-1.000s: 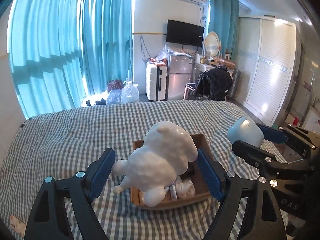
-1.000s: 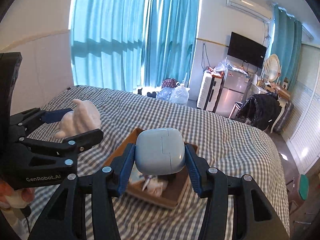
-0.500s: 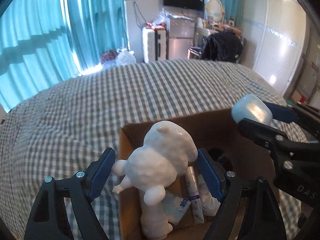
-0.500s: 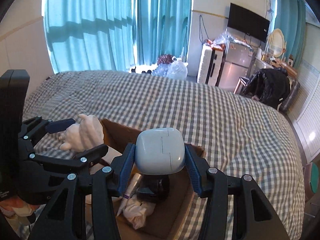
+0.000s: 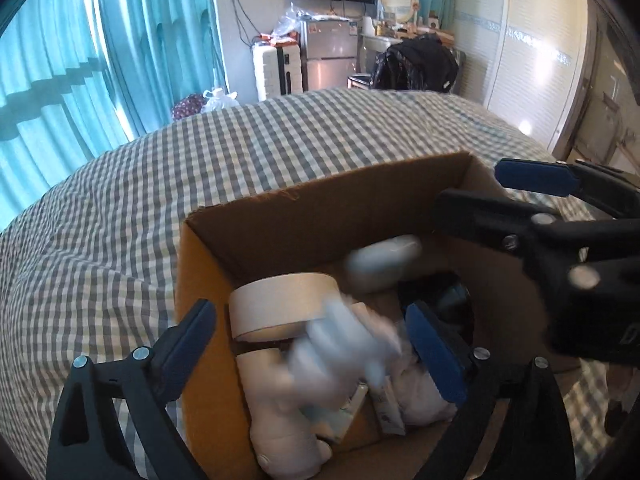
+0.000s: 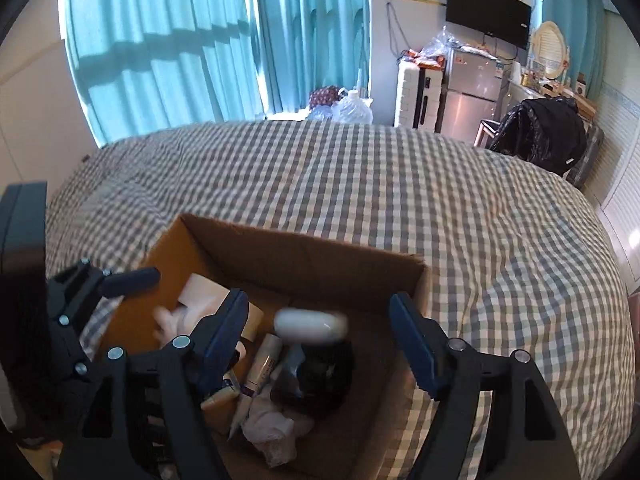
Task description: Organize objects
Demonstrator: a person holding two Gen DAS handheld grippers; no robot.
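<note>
Both grippers have let go since half a second ago: the left gripper (image 5: 310,334) and the right gripper (image 6: 320,328) now stand wide apart with nothing between their pads, poised over the box (image 5: 320,216). Blurred in motion, the white toy (image 5: 340,352) sits between the left fingers without touching them, above the contents. Equally blurred, the grey case (image 6: 310,324) lies in the box, over a black object (image 6: 324,376). Beside them are a tape roll (image 5: 280,306), a tube (image 6: 258,368) and a crumpled white wad (image 6: 272,424). Under the box spreads the checked bed (image 6: 400,192).
</note>
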